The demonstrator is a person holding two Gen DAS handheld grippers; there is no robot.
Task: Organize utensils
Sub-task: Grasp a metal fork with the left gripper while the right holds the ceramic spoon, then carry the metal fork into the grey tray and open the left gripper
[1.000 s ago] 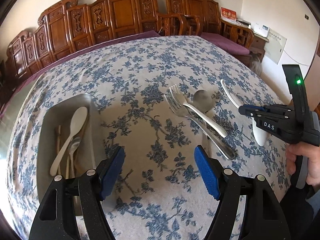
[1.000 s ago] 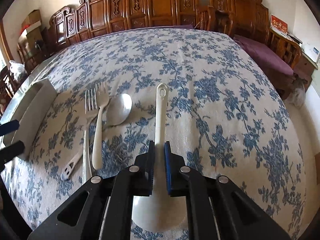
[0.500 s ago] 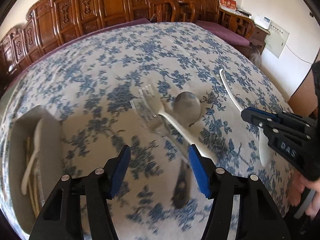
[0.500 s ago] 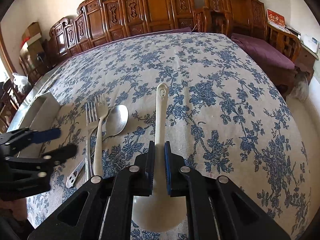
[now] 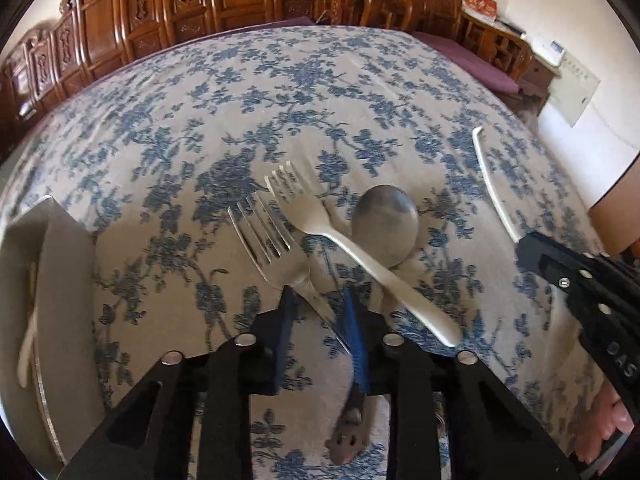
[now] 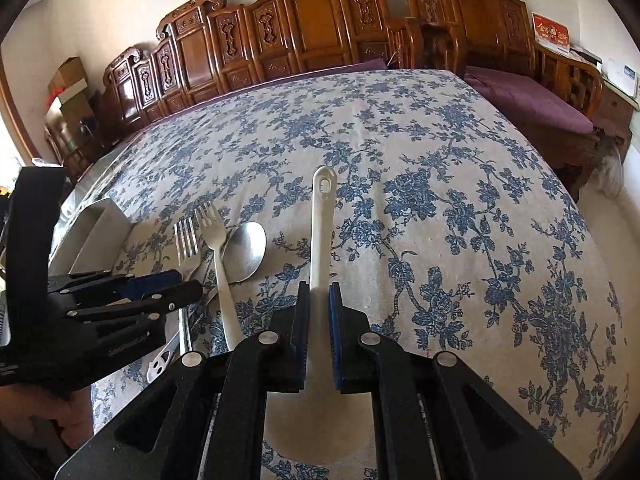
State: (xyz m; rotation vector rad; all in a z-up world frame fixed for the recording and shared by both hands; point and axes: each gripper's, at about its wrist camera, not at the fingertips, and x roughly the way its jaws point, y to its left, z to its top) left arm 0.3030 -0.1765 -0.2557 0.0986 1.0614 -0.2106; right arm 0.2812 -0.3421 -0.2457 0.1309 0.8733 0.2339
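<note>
Left gripper (image 5: pixel 318 322) has slid over, its jaws closing astride the steel fork (image 5: pixel 280 256) handle, at nine o'clock from the right gripper (image 6: pixel 318 308) clamping the long white plastic spoon (image 6: pixel 322 216).

On the worktop (image 6: pixel 440 184), L to R: tray (image 6: pixel 100 224) at the left edge w/ utensils lying in it, then metal fork (image 5: pixel 272 252), plastic fork (image 5: pixel 340 240) crossing over the metal spoon (image 5: pixel 386 224), and well right of those the ladle (image 6: pixel 322 216). Left gripper (image 5: pixel 318 328) sits astride the metal fork's handle; right gripper (image 6: pixel 318 320) on the ladle's handle. Carved chairs (image 6: pixel 312 32) stand behind the worktop.
</note>
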